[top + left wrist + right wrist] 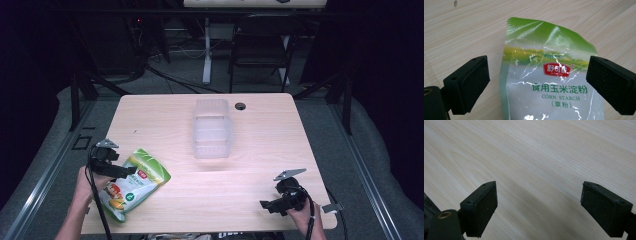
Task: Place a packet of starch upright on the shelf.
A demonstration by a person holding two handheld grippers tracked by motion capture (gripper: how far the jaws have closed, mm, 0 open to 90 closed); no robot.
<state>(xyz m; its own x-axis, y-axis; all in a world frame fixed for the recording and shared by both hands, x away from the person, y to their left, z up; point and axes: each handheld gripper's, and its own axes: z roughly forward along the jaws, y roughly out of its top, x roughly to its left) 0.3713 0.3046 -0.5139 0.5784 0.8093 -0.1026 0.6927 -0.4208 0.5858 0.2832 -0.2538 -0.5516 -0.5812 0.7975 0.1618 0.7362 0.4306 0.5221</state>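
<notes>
The corn starch bag [549, 82] is lying flat between the spread jaws of the left gripper [537, 82], its sealed top edge pointing ahead toward bare table [260, 175], while the right gripper [539, 207] is hanging released over open wood.

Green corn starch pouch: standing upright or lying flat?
Lying flat: the green corn starch pouch rests printed face up on the wooden table, between the open left gripper jaws.
</notes>
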